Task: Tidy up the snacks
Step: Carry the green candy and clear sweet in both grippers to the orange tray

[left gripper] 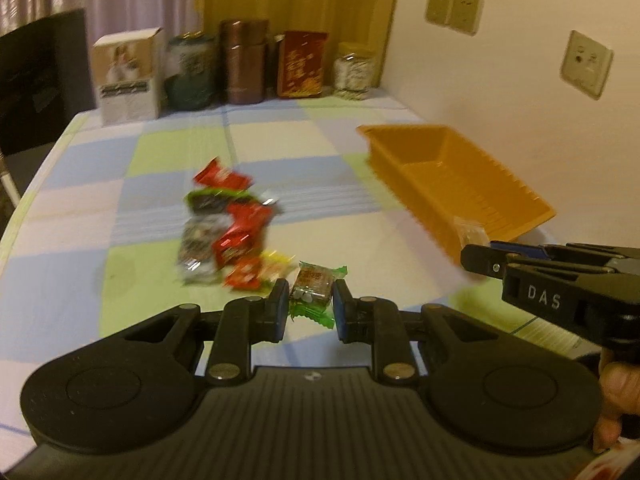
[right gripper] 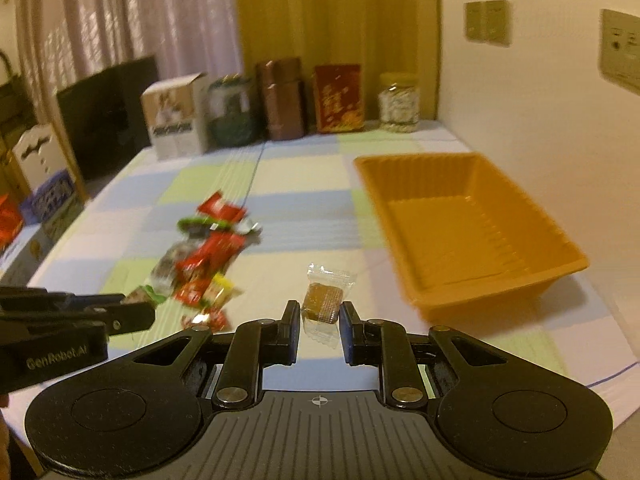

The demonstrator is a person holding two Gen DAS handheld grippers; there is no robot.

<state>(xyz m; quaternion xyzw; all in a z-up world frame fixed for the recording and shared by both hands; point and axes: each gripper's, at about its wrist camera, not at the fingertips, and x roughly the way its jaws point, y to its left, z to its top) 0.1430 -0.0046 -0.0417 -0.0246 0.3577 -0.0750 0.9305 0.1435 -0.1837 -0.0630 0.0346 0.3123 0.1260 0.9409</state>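
Orange tray [right gripper: 472,240] empty, left jaws pinching green-wrapped snack [left gripper: 312,280], right jaws pinching clear-wrapped candy [right gripper: 323,304], snack pile [left gripper: 224,232] nearby.

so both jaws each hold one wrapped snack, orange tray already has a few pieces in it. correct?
Not quite: the orange tray is empty, as the right wrist view shows clearly. The rest holds: the left gripper is shut on a green-wrapped snack, and the right gripper is shut on a clear-wrapped brown candy.

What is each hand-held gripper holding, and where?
Left hand-held gripper: green-wrapped snack, gripped at its sides. Right hand-held gripper: clear-wrapped brown candy, gripped at its sides.
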